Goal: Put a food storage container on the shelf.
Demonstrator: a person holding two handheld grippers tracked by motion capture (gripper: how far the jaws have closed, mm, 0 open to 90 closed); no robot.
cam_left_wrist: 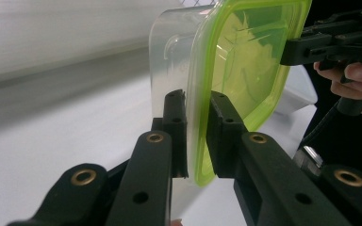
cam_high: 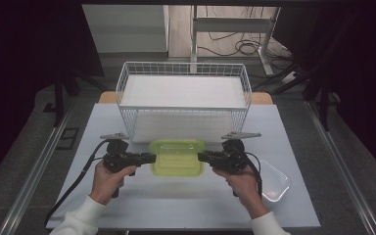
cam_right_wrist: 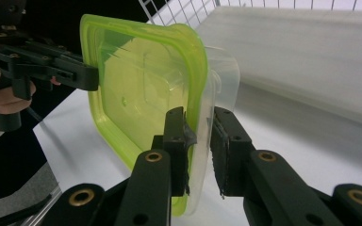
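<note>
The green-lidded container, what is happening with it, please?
A person holds a clear container with a green lid between two hand-held grippers. The left gripper clamps its left edge and the right gripper its right edge. It sits just in front of a white wire basket. A second clear container lies on the table, at the right.

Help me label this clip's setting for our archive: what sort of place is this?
Probably a lab or workshop set up for recording, not a home: a white tabletop flanked by metal rails, loose cables on the floor behind, and dark curtains at the sides.
</note>
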